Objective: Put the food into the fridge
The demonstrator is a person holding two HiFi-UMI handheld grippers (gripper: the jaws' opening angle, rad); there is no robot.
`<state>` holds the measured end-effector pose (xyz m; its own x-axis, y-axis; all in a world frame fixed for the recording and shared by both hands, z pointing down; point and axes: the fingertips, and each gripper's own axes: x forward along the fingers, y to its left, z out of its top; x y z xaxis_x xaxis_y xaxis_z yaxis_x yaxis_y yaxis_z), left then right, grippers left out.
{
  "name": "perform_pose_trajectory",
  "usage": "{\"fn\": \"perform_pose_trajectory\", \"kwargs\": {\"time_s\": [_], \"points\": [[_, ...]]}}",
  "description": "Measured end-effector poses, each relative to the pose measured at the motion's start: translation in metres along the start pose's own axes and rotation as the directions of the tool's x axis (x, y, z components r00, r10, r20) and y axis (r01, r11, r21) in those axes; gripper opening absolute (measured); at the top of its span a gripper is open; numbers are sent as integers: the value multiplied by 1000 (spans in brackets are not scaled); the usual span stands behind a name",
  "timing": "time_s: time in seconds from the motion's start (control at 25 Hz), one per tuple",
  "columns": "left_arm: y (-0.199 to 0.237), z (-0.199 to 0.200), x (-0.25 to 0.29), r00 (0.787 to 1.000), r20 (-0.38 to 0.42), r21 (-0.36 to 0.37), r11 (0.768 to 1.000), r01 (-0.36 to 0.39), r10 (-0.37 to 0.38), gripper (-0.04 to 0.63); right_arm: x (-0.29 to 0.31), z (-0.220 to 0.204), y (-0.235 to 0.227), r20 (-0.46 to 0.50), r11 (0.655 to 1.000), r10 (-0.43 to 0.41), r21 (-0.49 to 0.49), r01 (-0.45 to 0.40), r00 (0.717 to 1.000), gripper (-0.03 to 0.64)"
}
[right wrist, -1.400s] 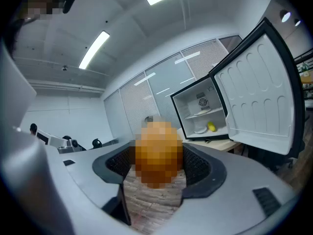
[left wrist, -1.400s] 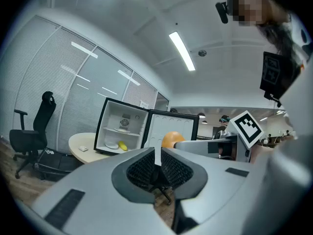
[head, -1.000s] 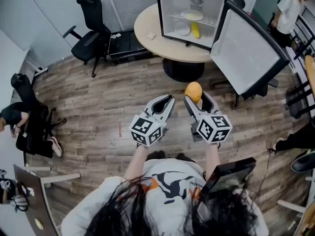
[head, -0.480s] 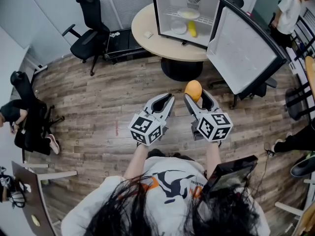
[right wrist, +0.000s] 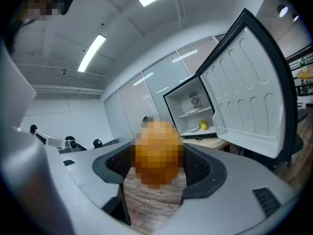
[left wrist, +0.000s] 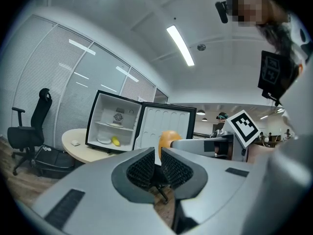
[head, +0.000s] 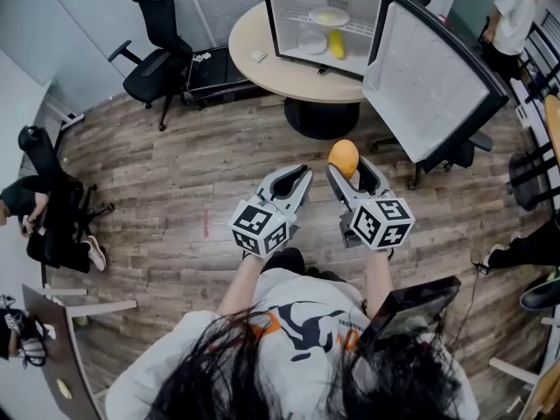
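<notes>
My right gripper point(head: 348, 168) is shut on an orange round fruit point(head: 343, 157), held at chest height over the wood floor; in the right gripper view the fruit point(right wrist: 157, 153) fills the gap between the jaws. Beside it, my left gripper point(head: 299, 177) is shut with nothing in it, its pads point(left wrist: 145, 168) almost touching. Ahead, a small white fridge point(head: 320, 23) stands on a round table point(head: 262, 68), its door point(head: 429, 81) swung wide to the right. Inside lie a plate on the shelf, a bowl and a yellow fruit point(head: 336, 44).
A black office chair point(head: 157, 46) stands left of the table. A person sits on a chair at the far left point(head: 35, 213); another stands at the top right point(head: 512, 20). More chair legs point(head: 525, 178) crowd the right edge.
The fridge and table have slid up and a little left in the head view as the person walks toward them. Both grippers keep their pose, the fruit still held.
</notes>
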<state>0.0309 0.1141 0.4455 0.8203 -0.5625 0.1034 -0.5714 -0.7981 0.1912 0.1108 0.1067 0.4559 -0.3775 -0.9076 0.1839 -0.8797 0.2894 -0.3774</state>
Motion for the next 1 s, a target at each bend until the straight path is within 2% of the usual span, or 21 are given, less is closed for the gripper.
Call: {"fn": "perform_pose_trajectory", "kwargs": {"time_s": [0.2,0.44,0.76,1.0], "points": [[5,-2,2,1000,-4,-3,1000,-10,10,37,5,-1,-11,-2,1000,-10,7,10,1000,308],[32,-4,9,1000,-8,-19,999,-27,27,37,29,-5,-15,-27,1000,-3,12,3,1000,310],[83,12,42,1000,8,-27,1000,7,-7,37,87,12,-26,-36,1000,-20,17,21,999,308],[137,29,72,999,-10,2,999,52,-52,37,153,28,-35,-40,998,-36,42,38,999,310]]}}
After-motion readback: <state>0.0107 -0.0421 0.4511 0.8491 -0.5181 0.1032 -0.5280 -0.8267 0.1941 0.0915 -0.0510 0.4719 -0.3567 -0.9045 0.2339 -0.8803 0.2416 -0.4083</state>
